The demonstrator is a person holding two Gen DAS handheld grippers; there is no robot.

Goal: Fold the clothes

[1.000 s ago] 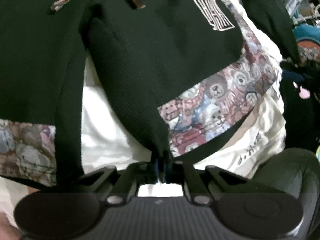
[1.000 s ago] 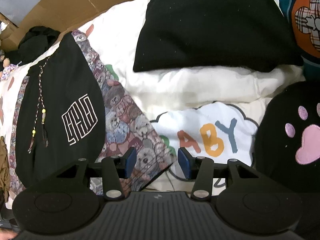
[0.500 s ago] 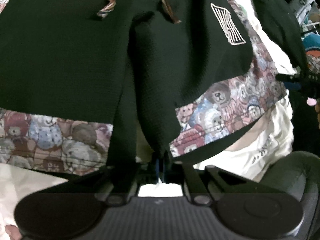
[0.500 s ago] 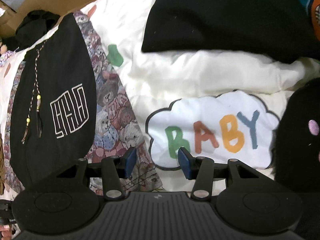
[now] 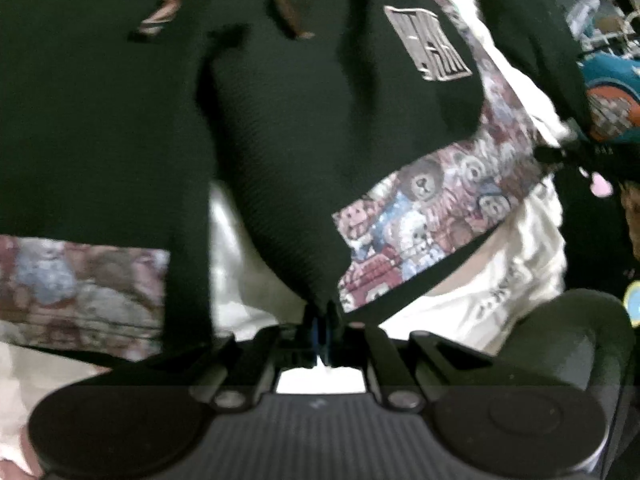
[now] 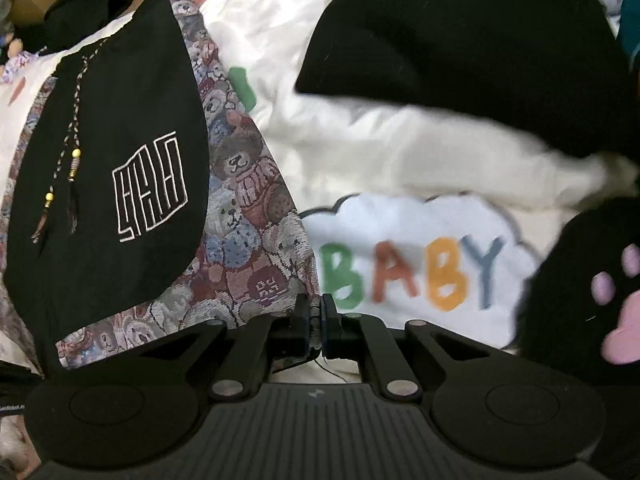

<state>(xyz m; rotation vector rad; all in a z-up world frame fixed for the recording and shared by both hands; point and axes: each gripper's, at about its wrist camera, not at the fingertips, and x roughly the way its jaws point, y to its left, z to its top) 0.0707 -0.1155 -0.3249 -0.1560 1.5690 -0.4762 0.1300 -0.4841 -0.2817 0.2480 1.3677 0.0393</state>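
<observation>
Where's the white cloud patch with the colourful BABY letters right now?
In the right wrist view the white cloud patch with colourful BABY letters lies right of centre on the cream bedding, between the bear-print hem of the black garment and a black paw-print item.

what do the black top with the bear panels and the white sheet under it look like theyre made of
Black top: matte knit, probably cotton; fine ribbed texture shows close up in the left wrist view. Bear panel: looks like woven tapestry, its pattern formed by threads, not print. White sheet: smooth fabric with slight sheen, perhaps satin or polyester; soft shiny creases.
</observation>
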